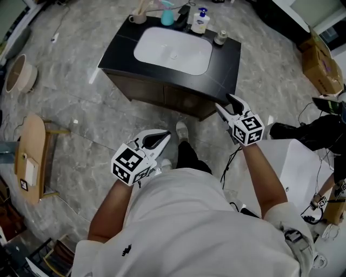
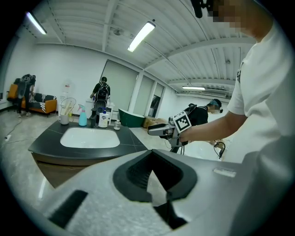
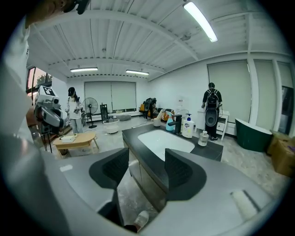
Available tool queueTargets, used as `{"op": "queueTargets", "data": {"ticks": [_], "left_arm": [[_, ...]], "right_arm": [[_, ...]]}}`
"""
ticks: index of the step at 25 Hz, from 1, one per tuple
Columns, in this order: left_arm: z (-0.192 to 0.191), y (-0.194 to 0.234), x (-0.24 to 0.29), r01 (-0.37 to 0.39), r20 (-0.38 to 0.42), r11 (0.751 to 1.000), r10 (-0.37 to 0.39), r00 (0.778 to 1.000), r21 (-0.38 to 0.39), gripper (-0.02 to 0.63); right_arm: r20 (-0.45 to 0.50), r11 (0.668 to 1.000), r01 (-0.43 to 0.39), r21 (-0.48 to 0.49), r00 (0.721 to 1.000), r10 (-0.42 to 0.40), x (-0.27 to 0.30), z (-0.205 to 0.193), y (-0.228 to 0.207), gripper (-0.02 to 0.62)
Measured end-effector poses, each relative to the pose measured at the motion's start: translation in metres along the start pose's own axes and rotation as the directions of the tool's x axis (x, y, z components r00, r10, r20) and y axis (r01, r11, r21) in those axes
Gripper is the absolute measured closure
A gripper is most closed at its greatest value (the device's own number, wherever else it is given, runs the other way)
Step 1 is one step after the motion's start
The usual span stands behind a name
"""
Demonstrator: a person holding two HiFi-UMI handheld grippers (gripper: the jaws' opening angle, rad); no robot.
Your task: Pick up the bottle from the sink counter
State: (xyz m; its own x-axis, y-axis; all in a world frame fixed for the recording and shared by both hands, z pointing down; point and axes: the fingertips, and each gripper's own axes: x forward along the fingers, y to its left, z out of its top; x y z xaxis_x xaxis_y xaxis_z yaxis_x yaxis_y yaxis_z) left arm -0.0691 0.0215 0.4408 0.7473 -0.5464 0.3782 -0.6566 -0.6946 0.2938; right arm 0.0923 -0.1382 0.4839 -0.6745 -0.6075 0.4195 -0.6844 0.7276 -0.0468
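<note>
The black sink counter [image 1: 224, 65] with its white basin [image 1: 173, 50] stands ahead of me. Along its back edge are a cup of brushes [image 1: 138, 16], a teal spray bottle [image 1: 167, 17], a black faucet [image 1: 184, 19], a white pump bottle [image 1: 200, 22] and a small clear bottle [image 1: 220, 38]. My right gripper [image 1: 227, 105] is open and empty, hovering off the counter's near right corner, well short of the pump bottle [image 3: 187, 127] and the small bottle [image 3: 203, 138]. My left gripper [image 1: 160, 139] hangs lower over the floor, its jaws shut on nothing.
A low wooden table [image 1: 32, 157] and a round basket [image 1: 19, 73] sit to the left. Cardboard boxes [image 1: 321, 65] and a white tub [image 1: 297, 162] are on the right, with cables on the floor there. A green bathtub [image 3: 253, 133] and standing people are farther back.
</note>
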Motion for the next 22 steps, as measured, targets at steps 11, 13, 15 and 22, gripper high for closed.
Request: {"op": "queueTargets", "data": {"ticks": [11, 13, 15, 22], "left_arm": [[0.071, 0.105, 0.075, -0.091, -0.023, 0.996, 0.090, 0.996, -0.019, 0.600], [0.083, 0.119, 0.091, -0.096, -0.027, 0.995, 0.095, 0.995, -0.024, 0.600], [0.095, 0.132, 0.106, -0.103, -0.024, 0.994, 0.102, 0.994, -0.040, 0.600], [0.120, 0.168, 0.150, -0.144, -0.039, 0.987, 0.141, 0.989, -0.074, 0.600]], "right_arm": [[-0.043, 0.999, 0.051, 0.018, 0.998, -0.050, 0.128, 0.021, -0.168, 0.298], [-0.057, 0.998, 0.059, 0.019, 0.997, -0.058, 0.149, 0.023, -0.197, 0.291], [-0.072, 0.997, 0.074, 0.025, 0.995, -0.072, 0.169, 0.023, -0.227, 0.273], [-0.116, 0.994, 0.107, 0.030, 0.988, -0.103, 0.235, 0.011, -0.316, 0.240]]}}
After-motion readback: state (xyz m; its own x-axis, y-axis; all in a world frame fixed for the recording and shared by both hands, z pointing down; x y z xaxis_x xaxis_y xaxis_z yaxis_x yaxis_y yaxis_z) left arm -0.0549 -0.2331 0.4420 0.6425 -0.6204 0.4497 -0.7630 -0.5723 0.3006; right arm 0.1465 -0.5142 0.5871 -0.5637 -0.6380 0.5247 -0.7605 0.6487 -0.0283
